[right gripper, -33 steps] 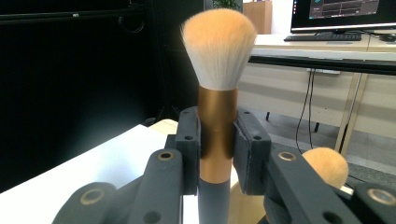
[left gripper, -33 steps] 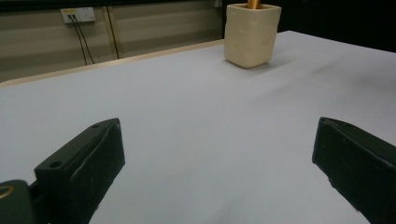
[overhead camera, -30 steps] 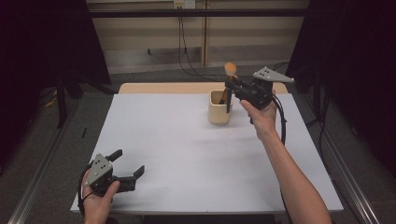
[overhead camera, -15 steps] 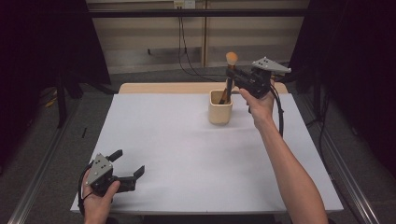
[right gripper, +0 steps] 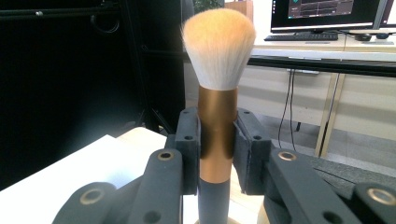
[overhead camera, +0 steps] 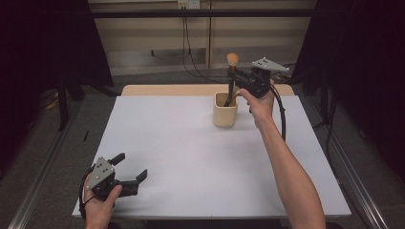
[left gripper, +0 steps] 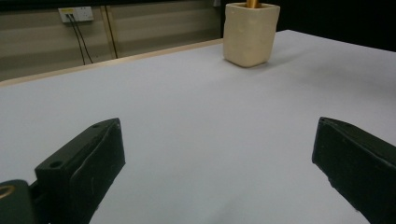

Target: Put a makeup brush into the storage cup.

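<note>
A makeup brush (overhead camera: 232, 67) with pale orange bristles, a copper ferrule and a dark handle stands upright, its lower end inside a cream square cup (overhead camera: 225, 110) at the back of the table. My right gripper (overhead camera: 237, 78) is shut on the brush; in the right gripper view both pads clamp the copper ferrule of the brush (right gripper: 217, 130). My left gripper (overhead camera: 130, 167) rests open near the front left corner of the table, nothing between its jaws. The cup (left gripper: 250, 32) stands far ahead in the left gripper view.
A white sheet covers the table (overhead camera: 181, 143), with a wooden strip (overhead camera: 167, 90) along the far edge. Cables hang on the back wall. Dark curtains flank both sides, and a metal rail (overhead camera: 43, 191) runs along the floor at left.
My right gripper has carried the brush a little leftward and lower, from beside the cup to over it, so the handle now stands in the cup. The left gripper has stayed put.
</note>
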Demonstrator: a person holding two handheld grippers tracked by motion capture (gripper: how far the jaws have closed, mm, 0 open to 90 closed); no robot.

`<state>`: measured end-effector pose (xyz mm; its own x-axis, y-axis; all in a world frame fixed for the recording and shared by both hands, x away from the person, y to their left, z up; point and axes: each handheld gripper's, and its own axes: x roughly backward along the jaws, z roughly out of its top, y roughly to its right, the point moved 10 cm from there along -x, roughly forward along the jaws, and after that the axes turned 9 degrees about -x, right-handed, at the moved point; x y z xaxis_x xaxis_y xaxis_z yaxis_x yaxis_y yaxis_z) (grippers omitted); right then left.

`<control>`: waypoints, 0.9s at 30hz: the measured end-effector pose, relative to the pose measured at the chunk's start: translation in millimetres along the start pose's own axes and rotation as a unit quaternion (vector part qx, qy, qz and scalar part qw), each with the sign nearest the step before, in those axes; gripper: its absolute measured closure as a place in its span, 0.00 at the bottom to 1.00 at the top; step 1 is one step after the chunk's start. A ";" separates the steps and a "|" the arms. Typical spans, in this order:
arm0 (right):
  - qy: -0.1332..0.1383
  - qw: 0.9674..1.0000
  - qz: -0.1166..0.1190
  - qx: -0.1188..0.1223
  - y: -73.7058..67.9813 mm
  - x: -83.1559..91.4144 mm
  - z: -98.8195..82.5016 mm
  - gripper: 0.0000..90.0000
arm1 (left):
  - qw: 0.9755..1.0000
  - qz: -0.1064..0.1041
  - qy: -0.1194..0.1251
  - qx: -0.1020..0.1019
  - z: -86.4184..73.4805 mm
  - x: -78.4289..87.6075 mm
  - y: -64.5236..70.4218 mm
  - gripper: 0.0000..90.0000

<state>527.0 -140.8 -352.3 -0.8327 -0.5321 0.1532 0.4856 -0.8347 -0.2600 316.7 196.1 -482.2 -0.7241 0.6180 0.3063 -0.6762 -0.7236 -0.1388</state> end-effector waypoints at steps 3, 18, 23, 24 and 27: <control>0.000 1.000 0.000 0.002 0.0 -2.0 -1.8 0.82 | 1.000 0.001 0.000 0.002 -0.1 -0.1 -0.1 0.03; -0.010 1.000 -0.002 0.000 5.6 -6.8 -17.6 0.82 | 1.000 0.001 0.000 0.000 -0.2 0.7 -0.7 0.03; -0.013 1.000 -0.004 -0.001 7.9 -7.8 -24.0 0.82 | 1.000 -0.001 0.000 0.001 -0.8 0.3 -0.8 0.03; -0.015 1.000 -0.005 -0.001 8.7 -8.0 -26.6 0.82 | 1.000 0.000 -0.001 0.000 -1.0 0.3 -0.8 0.03; -0.018 1.000 -0.007 -0.007 12.3 -8.0 -32.0 0.82 | 1.000 -0.001 0.001 0.001 -0.4 0.2 -0.2 0.03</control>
<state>531.0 -142.2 -387.3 -0.8290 -0.5256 0.1908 0.4704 -0.8400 -0.2702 316.6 196.5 -482.5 -0.7225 0.6205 0.3049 -0.6780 -0.7222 -0.1369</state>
